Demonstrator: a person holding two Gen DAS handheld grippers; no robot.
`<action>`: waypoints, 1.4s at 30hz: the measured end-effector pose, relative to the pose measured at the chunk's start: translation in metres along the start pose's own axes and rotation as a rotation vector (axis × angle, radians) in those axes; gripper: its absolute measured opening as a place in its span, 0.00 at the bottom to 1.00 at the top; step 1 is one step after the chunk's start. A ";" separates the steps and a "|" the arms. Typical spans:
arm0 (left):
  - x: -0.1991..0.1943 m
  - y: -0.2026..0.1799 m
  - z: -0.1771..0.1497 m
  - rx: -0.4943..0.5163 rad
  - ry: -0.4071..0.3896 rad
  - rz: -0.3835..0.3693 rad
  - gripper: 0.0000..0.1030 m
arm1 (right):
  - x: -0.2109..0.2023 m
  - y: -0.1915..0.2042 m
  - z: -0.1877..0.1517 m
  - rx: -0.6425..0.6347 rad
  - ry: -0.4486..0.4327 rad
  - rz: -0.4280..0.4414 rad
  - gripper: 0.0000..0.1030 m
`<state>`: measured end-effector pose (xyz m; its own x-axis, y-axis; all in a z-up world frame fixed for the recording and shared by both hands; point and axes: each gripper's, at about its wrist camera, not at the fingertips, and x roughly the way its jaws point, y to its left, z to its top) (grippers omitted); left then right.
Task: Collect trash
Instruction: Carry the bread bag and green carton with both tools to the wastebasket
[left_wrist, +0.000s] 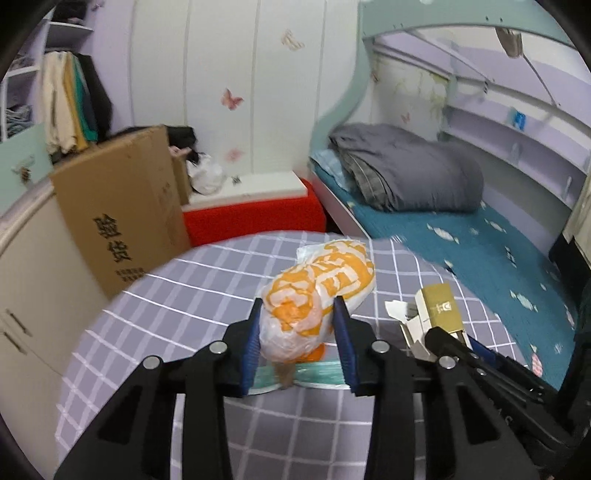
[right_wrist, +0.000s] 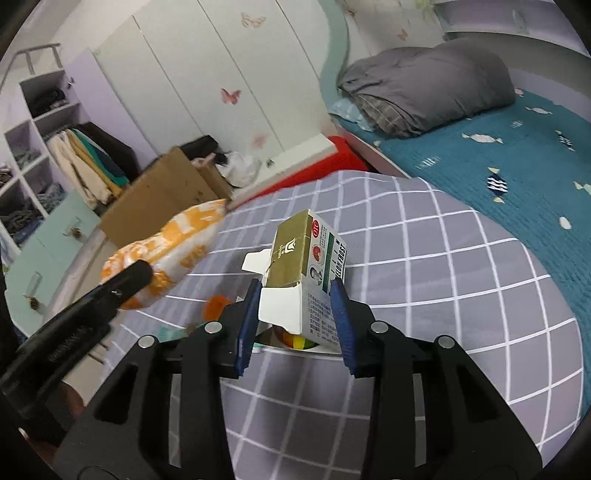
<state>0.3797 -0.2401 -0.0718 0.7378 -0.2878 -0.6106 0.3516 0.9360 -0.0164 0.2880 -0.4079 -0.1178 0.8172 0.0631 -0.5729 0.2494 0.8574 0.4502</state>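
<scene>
My left gripper (left_wrist: 298, 309) is shut on a crumpled orange-and-white plastic bag (left_wrist: 319, 291), held a little above the round table with the grey checked cloth (left_wrist: 177, 295). In the right wrist view the same bag (right_wrist: 166, 254) hangs at the left with the left gripper's finger across it. My right gripper (right_wrist: 295, 297) is shut on a small gold-and-white carton (right_wrist: 306, 273) with its flap torn open, also lifted off the cloth. That carton (left_wrist: 436, 306) shows at the right in the left wrist view. Under the grippers lie a teal mask-like piece (left_wrist: 317, 374) and an orange scrap (right_wrist: 216, 306).
A large cardboard box (left_wrist: 122, 221) leans beside a cabinet at the left. Behind the table stand a red block (left_wrist: 255, 218) with a white top, white wardrobe doors, and a bed with a teal cover (left_wrist: 461, 236) and a grey duvet (left_wrist: 406, 166).
</scene>
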 end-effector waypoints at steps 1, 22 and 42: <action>-0.010 0.006 0.001 -0.005 -0.014 0.010 0.35 | -0.001 0.002 0.000 -0.004 0.002 0.009 0.36; -0.191 0.180 -0.082 -0.247 -0.125 0.304 0.35 | -0.054 0.199 -0.077 -0.290 0.077 0.302 0.36; -0.251 0.396 -0.262 -0.705 0.015 0.552 0.35 | -0.011 0.388 -0.272 -0.568 0.392 0.510 0.36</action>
<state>0.1831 0.2559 -0.1323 0.6878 0.2382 -0.6857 -0.4904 0.8489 -0.1970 0.2343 0.0633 -0.1226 0.4936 0.5930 -0.6362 -0.4837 0.7951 0.3658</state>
